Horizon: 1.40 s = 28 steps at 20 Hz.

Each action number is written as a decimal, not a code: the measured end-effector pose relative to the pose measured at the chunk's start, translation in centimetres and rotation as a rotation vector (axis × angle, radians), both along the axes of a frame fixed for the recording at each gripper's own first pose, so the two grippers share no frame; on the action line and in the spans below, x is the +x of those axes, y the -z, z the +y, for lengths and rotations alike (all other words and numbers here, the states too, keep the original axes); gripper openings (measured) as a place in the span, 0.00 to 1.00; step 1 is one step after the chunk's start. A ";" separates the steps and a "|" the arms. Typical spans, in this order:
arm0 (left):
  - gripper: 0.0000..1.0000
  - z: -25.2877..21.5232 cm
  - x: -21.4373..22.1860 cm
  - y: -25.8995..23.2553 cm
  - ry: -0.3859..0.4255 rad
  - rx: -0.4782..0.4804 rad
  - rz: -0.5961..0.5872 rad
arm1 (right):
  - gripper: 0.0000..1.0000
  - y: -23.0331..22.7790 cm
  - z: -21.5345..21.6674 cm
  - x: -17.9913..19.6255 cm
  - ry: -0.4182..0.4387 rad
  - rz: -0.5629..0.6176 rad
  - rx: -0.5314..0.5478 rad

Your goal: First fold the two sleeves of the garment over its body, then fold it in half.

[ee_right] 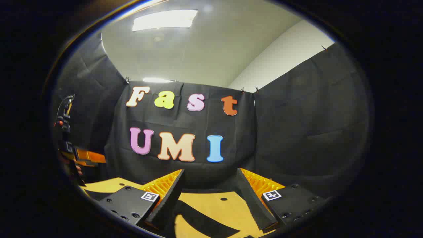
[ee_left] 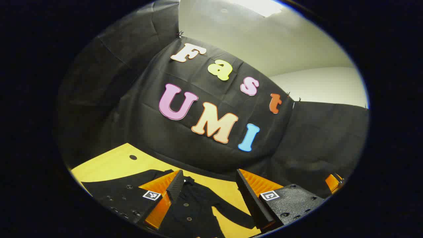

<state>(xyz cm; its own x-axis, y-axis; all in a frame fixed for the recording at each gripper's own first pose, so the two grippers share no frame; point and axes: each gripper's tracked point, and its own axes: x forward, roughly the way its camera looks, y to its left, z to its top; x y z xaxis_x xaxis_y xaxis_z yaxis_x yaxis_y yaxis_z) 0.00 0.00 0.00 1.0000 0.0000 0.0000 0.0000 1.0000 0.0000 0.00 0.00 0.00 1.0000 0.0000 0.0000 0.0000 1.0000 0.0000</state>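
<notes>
Garment [ee_left: 195,208], dark and buttoned, is lying spread on the yellow table [ee_left: 112,165]. Left gripper [ee_left: 210,181] and right gripper [ee_right: 210,180] are hovering above it, fingers apart, gripping nothing.

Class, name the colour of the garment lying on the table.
Black garment, with small round buttons; clearest in the left gripper view.

Bright ceiling panel [ee_right: 164,19] glare; dim, fisheye-warped edges

The dark garment [ee_left: 195,208] runs off the left gripper view's lower edge, its far sleeve hidden behind that gripper's fingers [ee_left: 251,198].
</notes>
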 end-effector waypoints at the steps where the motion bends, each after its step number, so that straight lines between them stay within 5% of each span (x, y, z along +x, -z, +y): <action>1: 0.92 1.4 0.4 -0.1 -0.033 0.014 -0.003 | 0.97 0.6 0.2 -0.1 -0.001 0.010 -0.005; 9: 0.92 5.2 1.7 -0.7 -0.097 0.104 -0.012 | 0.97 5.4 3.1 2.8 -0.003 0.149 0.173; 28: 0.93 8.0 3.5 0.5 -0.128 0.150 0.005 | 0.99 7.8 3.2 3.7 0.038 0.226 0.131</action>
<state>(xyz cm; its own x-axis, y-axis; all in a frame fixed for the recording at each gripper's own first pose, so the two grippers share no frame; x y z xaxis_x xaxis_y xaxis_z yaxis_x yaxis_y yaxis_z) 3.49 7.96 -0.45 0.9919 0.1273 0.0046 -0.1265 0.9806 0.1498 3.69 3.17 -7.83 0.9740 -0.0224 -0.2256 0.0519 0.9907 0.1258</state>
